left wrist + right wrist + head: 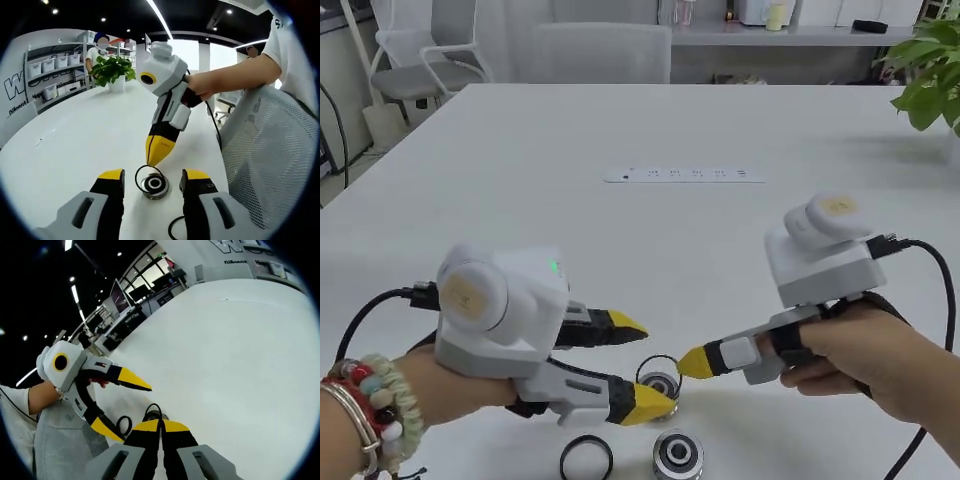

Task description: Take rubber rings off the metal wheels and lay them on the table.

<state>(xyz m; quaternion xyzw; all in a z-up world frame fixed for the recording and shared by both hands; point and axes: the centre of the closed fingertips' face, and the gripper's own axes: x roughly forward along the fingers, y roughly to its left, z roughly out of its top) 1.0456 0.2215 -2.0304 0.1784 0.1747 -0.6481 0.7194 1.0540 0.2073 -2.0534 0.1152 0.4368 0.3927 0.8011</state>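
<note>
The left tongs [658, 364] stand wide around a wheel [155, 185], likely to steady it. The right tongs [682, 362], closed, seem to pinch its rubber ring [136, 177] to peel it upward.

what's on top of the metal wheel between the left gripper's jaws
A black rubber ring, lifted on one side, pinched by the shut right gripper. Where its lower edge meets the metal wheel cannot be seen.

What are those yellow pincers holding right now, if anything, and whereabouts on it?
The right gripper looks shut on the rubber ring, pinching its raised edge. The left gripper is open, holding nothing.
</note>
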